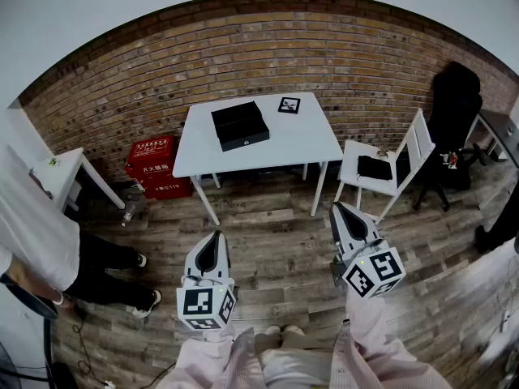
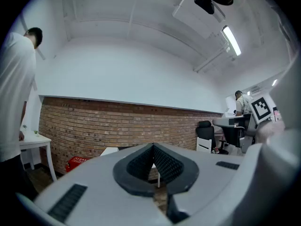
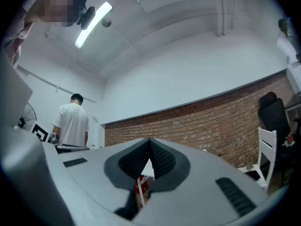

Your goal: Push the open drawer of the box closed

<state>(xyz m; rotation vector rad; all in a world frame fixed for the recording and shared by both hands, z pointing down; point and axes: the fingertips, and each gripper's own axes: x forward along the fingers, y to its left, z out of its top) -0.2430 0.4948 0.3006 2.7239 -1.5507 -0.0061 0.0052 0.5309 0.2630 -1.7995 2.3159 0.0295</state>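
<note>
**Box waits across the room, both grippers clenched.** Upper centre of the head view: the black box [image 1: 240, 126] sits on a white table [image 1: 316, 140] against the brick wall [image 1: 365, 63]. It is well apart from both grippers, which hang over the wood floor [image 1: 268, 217] in the lower half of the frame.

Left gripper [image 1: 215, 237], lower centre-left, is clamped tight. In the left gripper view its ribbed pads [image 2: 167, 164] meet at the tip w/ nothing between them. Right gripper [image 1: 338, 209], lower centre-right, is likewise pinched together & empty, per the right gripper view. Both point roughly toward the table, and the box lies ahead of them, between their two lines. Whether the drawer stands out of the box can't be told at this range.

Writing: a red crate [image 1: 152, 167] on the floor by the table's left end carries white characters, too small to read. A b/w marker card [image 1: 289, 104] lies on the table just up and right of the box. The cube [image 1: 207, 302] on each gripper shows b/w square markers, no text.

A person [image 1: 40, 233] in a white shirt stands at frame left. A white chair [image 1: 418, 148] stands to the right of the table.
</note>
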